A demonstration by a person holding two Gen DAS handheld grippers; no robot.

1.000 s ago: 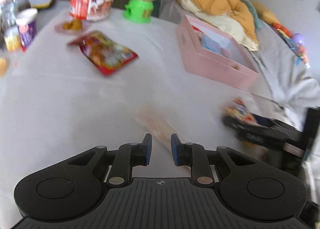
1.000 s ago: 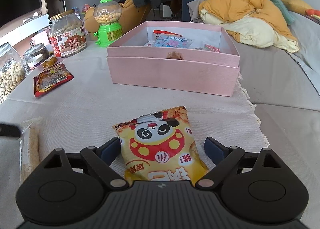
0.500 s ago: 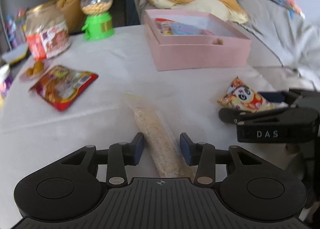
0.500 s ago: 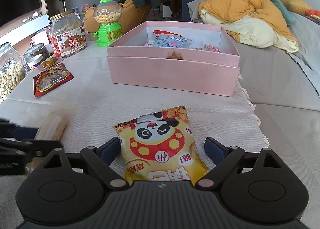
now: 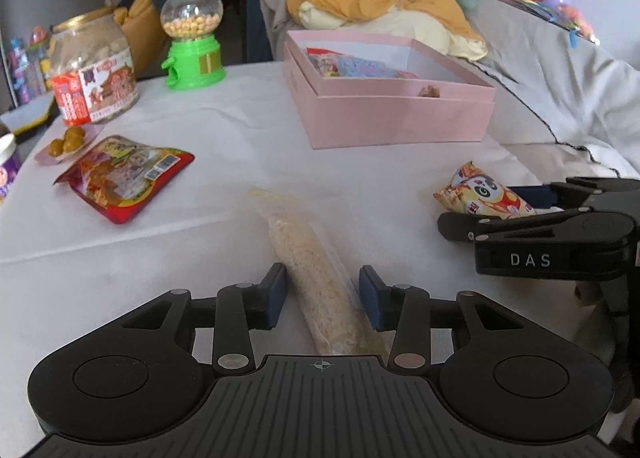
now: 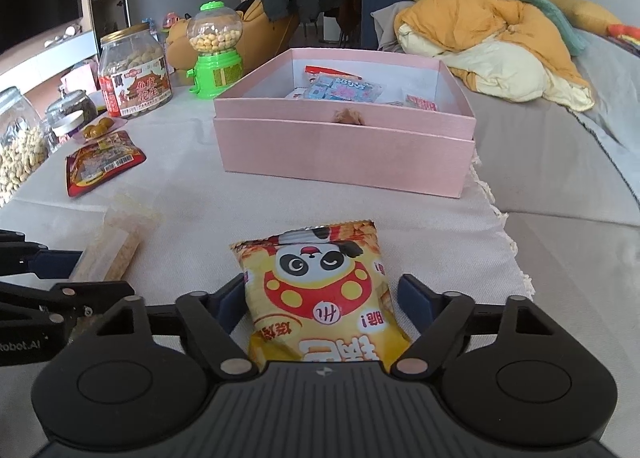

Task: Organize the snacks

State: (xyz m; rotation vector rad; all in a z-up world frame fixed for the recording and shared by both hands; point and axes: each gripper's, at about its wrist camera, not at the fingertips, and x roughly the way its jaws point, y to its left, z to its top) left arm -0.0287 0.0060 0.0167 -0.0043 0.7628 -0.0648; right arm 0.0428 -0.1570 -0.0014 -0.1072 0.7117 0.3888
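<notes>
Left wrist view. Your left gripper (image 5: 323, 294) straddles the near end of the clear tube packet (image 5: 316, 278), which lies on the white tablecloth (image 5: 224, 178). Its jaws have just been opening and now stand apart, a gap showing on either side of the packet, so nothing is gripped yet. The pink box (image 5: 396, 114) beyond already holds several packets. Left to clear, in your judgement: this tube, the red packet (image 5: 124, 174) to its left, and the panda bag (image 5: 482, 194) at your right gripper (image 5: 516, 204). The path to the box looks unobstructed. The nut jar (image 5: 96, 70) and green candy dispenser (image 5: 194, 38) stand well aside.

Right wrist view. Your right gripper (image 6: 320, 300) brackets the panda bag (image 6: 320, 290). Its jaws have just been closing; the left pad sits against the bag's edge, while a sliver of cloth shows at the right pad, so the grip is not yet made. The pink box (image 6: 344, 150) stands straight ahead, open and uncrowded at its near side.
</notes>
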